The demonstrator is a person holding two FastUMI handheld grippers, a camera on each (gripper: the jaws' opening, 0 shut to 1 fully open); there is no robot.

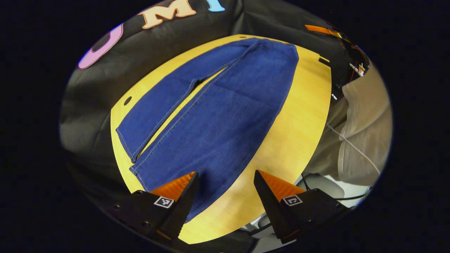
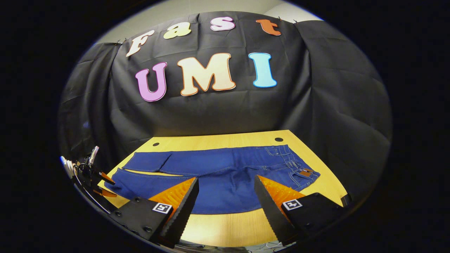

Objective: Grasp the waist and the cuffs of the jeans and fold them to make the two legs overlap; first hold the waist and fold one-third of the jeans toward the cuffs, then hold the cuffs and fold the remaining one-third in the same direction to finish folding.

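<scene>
In the left gripper view, the jeans [image 1: 218,105] lie flat and spread on the desk [image 1: 299,140], legs apart, so nothing is folded yet. The left gripper [image 1: 225,191] hovers with its fingers wide apart over the near leg's cuff end, holding nothing.

In the right gripper view, the right gripper [image 2: 225,196] faces the jeans' long edge, fingers spread and empty, the waist [image 2: 295,165] lying to its right, likely its target.

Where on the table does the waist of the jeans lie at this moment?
In the right gripper view the waist lies at the right end of the jeans, spread flat on the yellow table, near the table's far right hole.
</scene>
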